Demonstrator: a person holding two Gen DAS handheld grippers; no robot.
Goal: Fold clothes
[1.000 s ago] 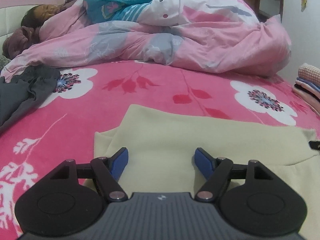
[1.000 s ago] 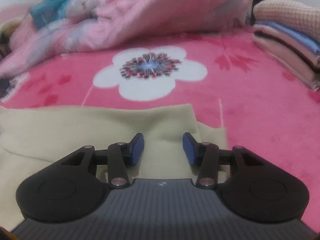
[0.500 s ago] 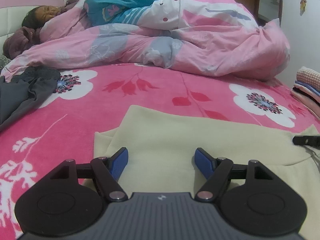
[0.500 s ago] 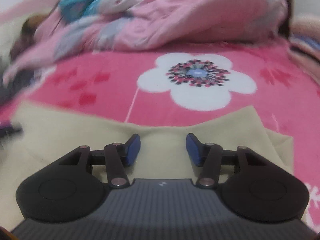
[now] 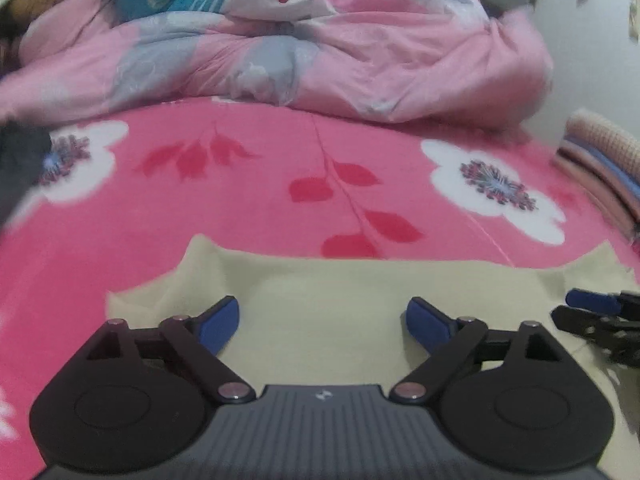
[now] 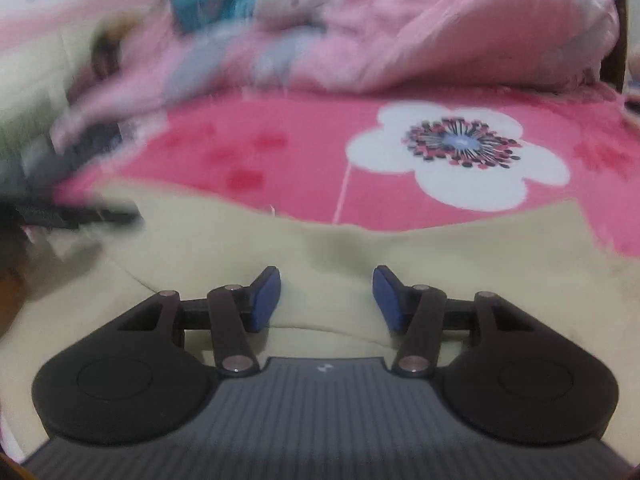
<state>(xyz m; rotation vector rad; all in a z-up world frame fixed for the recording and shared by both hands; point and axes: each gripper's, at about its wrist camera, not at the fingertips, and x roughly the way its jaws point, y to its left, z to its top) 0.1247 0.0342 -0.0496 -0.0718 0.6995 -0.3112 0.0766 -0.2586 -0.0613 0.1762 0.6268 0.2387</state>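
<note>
Both wrist cameras sit low, close over the cream garment (image 5: 328, 300), facing the quilt (image 6: 440, 28).

Soft, even indoor light, faint shadows; fisheye bends the edges; motion blur smears the right view's left side.

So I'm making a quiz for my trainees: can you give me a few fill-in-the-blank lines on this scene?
1. The garment under both tools is ____ in colour.
2. The left tool has its jaws ____.
3. The blanket is pink with white ____.
4. The folded stack lies at the ____ edge of the left view.

Missing: cream; open; flowers; right
</note>
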